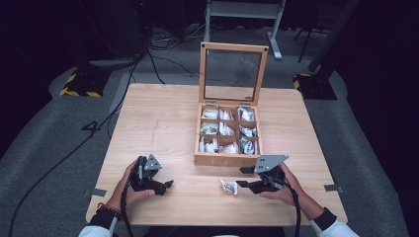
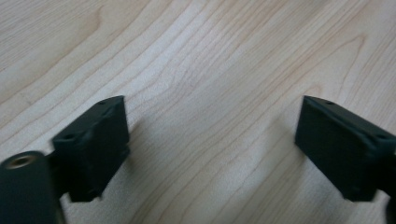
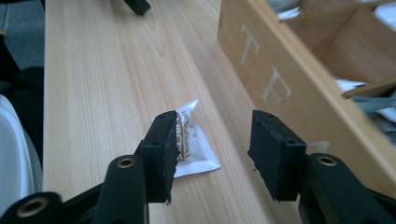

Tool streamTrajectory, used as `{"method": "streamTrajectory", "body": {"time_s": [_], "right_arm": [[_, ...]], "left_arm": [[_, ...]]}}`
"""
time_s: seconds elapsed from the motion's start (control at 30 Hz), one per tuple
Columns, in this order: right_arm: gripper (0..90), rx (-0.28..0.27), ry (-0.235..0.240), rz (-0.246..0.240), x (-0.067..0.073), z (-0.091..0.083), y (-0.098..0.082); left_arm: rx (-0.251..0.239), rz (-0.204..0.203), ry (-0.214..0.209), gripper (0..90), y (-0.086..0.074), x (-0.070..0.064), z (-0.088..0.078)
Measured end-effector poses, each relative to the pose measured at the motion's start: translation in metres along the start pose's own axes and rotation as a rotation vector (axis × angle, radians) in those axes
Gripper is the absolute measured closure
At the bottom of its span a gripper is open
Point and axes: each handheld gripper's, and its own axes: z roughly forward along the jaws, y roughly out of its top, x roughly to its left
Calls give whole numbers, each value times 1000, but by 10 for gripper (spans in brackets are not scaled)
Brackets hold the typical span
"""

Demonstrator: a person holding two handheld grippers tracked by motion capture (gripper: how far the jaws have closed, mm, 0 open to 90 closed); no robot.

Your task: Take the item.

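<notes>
A small white tea sachet [image 1: 229, 186] with brown print lies flat on the table, just in front of the wooden tea box [image 1: 227, 159]. My right gripper [image 1: 242, 177] sits right of the sachet and points left at it. In the right gripper view its jaws [image 3: 215, 116] stand apart, and the sachet [image 3: 194, 149] lies on the wood partly behind the left jaw, with neither pad pressing on it. My left gripper [image 1: 165, 186] rests near the table's front left. Its jaws [image 2: 212, 105] are wide apart over bare wood.
The tea box [image 3: 280, 79] has several compartments holding white sachets, and its glass-paned lid [image 1: 232, 74] stands upright at the back. The box's front wall is close on the right gripper's right side. The left gripper's tip [image 3: 137, 5] shows far off.
</notes>
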Motion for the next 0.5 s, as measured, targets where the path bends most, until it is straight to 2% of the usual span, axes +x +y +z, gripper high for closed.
{"method": "streamTrajectory", "body": {"time_s": [0.03,0.1,0.17,0.27,0.37,0.43,0.5], "right_arm": [[495,-12,-3,2,-1,-4,1],[450,-29,-24,1,-4,-11,2],[426,-54,-43,10,-9,-19,4],[368,-66,-73,18,-15,-26,7],[320,-80,-107,22,-17,-31,9],[288,-100,-130,34,-21,-37,12],[266,-111,-146,46,-27,-42,13]], "left_arm": [[-3,-12,-3,198,2,0,0],[-19,-16,-20,151,6,1,-2],[-40,-17,-25,184,10,3,-4],[-54,-27,-25,167,18,7,-7],[-74,-15,-9,166,28,12,-9],[-95,-25,-10,164,37,15,-11],[-114,-9,9,164,47,18,-12]]}}
